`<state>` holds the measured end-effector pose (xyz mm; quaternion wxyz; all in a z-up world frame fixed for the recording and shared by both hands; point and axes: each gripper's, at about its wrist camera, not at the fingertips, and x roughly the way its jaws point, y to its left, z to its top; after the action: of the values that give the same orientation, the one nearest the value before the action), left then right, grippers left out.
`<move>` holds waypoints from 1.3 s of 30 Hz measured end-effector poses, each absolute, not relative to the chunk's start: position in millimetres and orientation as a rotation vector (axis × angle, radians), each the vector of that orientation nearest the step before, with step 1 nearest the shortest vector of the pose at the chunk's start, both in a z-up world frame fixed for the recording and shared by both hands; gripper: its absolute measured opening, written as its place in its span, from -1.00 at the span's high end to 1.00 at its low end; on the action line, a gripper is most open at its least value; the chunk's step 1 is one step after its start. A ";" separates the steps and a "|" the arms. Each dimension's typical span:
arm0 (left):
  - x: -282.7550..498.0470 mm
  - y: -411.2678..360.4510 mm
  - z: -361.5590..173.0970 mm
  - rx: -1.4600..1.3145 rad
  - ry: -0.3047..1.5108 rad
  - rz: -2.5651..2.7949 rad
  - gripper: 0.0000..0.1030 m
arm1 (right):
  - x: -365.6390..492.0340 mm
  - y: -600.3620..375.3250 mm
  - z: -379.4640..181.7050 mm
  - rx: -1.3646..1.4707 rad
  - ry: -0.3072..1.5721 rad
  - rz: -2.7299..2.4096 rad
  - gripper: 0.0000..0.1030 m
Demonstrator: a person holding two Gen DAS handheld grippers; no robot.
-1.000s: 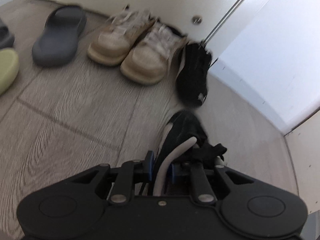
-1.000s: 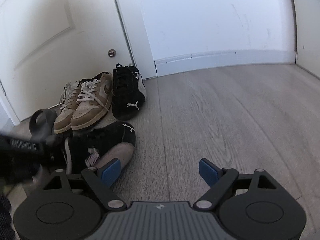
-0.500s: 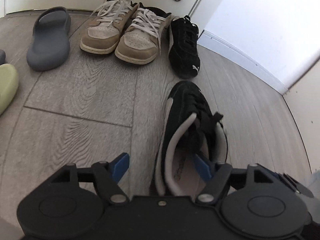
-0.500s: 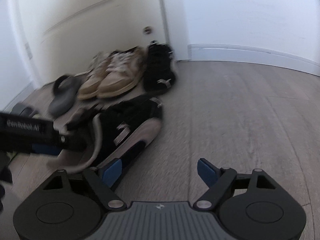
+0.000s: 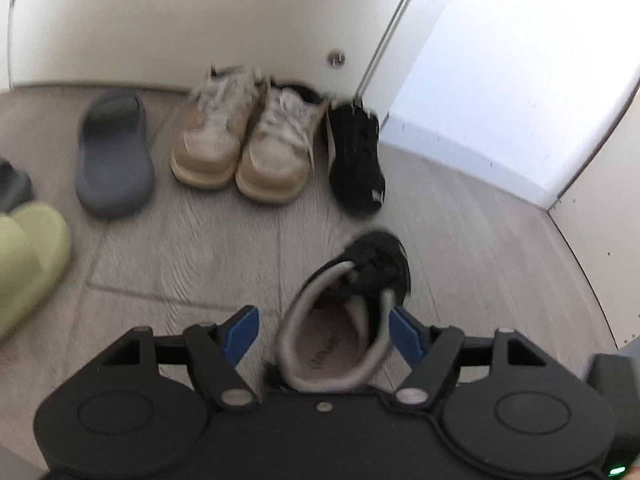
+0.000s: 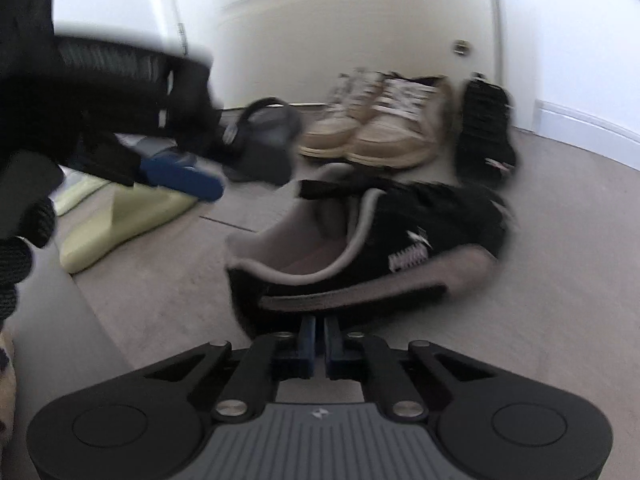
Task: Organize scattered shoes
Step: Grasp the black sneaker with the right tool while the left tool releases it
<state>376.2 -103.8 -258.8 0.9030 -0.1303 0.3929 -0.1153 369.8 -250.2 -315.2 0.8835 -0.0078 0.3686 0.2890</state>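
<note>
A black sneaker with a grey lining point(image 5: 372, 264) lies on the wood floor with its toe toward the wall. My left gripper point(image 5: 324, 324) hangs open above its heel, and its blue pads stand clear of the collar on both sides. In the right wrist view the same sneaker point(image 6: 420, 232) lies across the frame. My right gripper point(image 6: 319, 332) is shut, and its tips sit at the sneaker's near sole edge with nothing visible between them. The matching black sneaker point(image 5: 356, 160) stands by the door frame. The picture is blurred.
A pair of tan sneakers point(image 5: 240, 148) and a grey slide point(image 5: 112, 160) line the white door point(image 5: 200, 20). A pale green slide point(image 5: 28, 248) and another grey one point(image 5: 12, 184) lie at the left. A wall panel point(image 5: 600, 240) closes the right side.
My left gripper let go of the black sneaker's heel, opened and rose. My right gripper swung left to the sneaker's side and went from wide open to shut.
</note>
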 end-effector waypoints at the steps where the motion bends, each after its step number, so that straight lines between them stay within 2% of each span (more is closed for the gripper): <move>1: 376.6 -101.6 -258.0 -0.275 0.811 -0.232 -0.41 | 375.7 -240.9 -317.3 -0.004 0.760 0.614 0.89; 7: 386.1 -77.9 -260.7 -0.268 0.810 -0.111 -0.41 | 401.0 -220.3 -320.7 0.089 0.770 0.649 0.83; 8: 387.0 -75.1 -261.9 -0.266 0.813 -0.099 -0.41 | 400.7 -230.0 -316.6 0.115 0.766 0.664 0.73; 9: 388.1 -72.2 -263.6 -0.263 0.817 -0.087 -0.41 | 399.5 -237.9 -313.5 0.122 0.758 0.670 0.53; 10: 390.9 -69.5 -267.7 -0.255 0.825 -0.071 -0.41 | 397.3 -243.9 -311.6 0.108 0.746 0.665 0.45; 12: 397.0 -67.1 -277.5 -0.238 0.848 -0.047 -0.41 | 389.1 -270.5 -306.2 0.037 0.702 0.631 0.12; 13: 401.0 -65.4 -284.7 -0.233 0.867 -0.033 -0.40 | 388.2 -283.2 -304.8 0.003 0.687 0.609 0.05; 15: 406.0 -64.3 -296.3 -0.244 0.897 -0.015 -0.35 | 391.7 -300.0 -303.9 -0.039 0.671 0.578 -0.26; 19: 406.0 -70.1 -305.1 -0.269 0.915 -0.026 -0.35 | 433.3 -333.4 -302.9 -0.120 0.634 0.508 -0.28; 22: 401.8 -76.1 -304.6 -0.221 0.914 -0.044 -0.35 | 476.8 -351.3 -303.9 -0.018 0.667 0.659 -0.29; 25: 399.7 -74.0 -303.0 -0.224 0.920 -0.044 -0.35 | 499.9 -343.8 -312.4 -0.081 0.749 0.925 -0.68; 27: 398.7 -71.3 -301.6 -0.241 0.924 -0.044 -0.35 | 507.5 -329.7 -312.2 -0.203 0.740 1.001 -0.81; 33: 399.9 -60.0 -302.2 -0.312 0.922 -0.039 -0.35 | 510.7 -292.9 -312.2 -0.449 0.709 1.121 -0.96; 39: 399.8 -58.1 -302.9 -0.348 0.925 -0.049 -0.35 | 493.3 -283.3 -319.9 -0.338 0.743 0.926 -0.84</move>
<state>399.8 -58.1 -302.9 0.8801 -0.1668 0.4438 -0.0236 493.3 -283.3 -319.9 0.8156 -0.1586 0.3484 0.4340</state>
